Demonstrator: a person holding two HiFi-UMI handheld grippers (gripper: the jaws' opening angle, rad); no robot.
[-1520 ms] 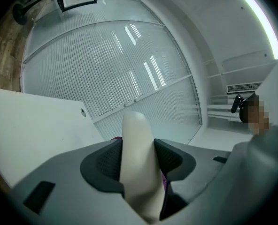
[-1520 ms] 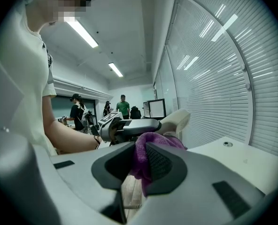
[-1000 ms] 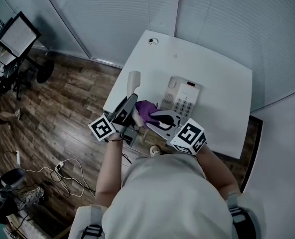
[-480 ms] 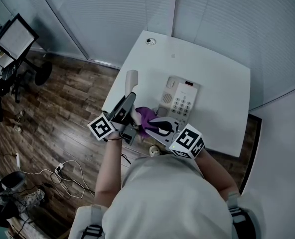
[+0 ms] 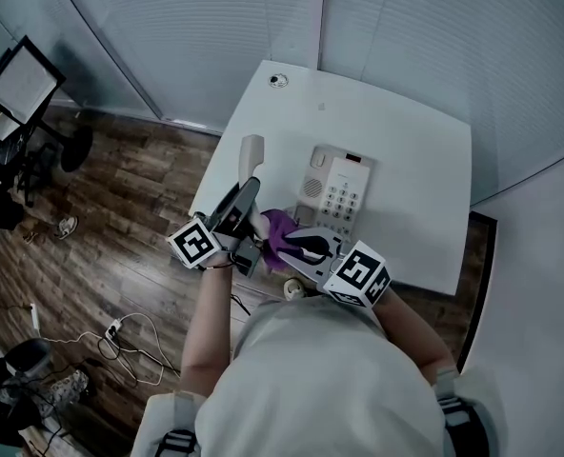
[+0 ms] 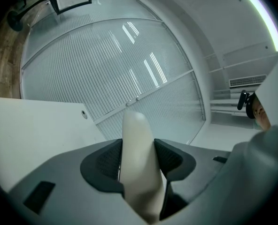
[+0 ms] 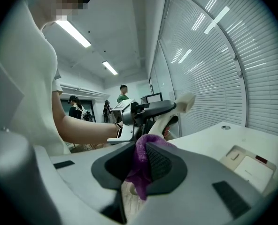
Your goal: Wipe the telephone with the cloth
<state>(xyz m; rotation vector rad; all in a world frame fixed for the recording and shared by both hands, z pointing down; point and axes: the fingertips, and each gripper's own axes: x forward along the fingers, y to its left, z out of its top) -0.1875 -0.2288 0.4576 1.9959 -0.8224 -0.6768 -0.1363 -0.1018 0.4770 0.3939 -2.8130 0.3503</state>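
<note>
A cream handset is lifted off the white telephone base, which sits on the white table. My left gripper is shut on the handset, which sticks out upward between the dark pads. Just right of it, my right gripper is shut on a purple cloth. The cloth is bunched between the pads and hangs near the handset's lower end. In the right gripper view the left gripper with the handset shows straight ahead, and the base lies lower right.
A round grommet sits in the table's far left corner. Blind-covered glass walls stand behind the table. A monitor on a stand and cables are on the wood floor at left. People stand far off in the right gripper view.
The head view has shifted a little. The right gripper with the cloth sits slightly nearer the table's front edge. Both grips are unchanged.
</note>
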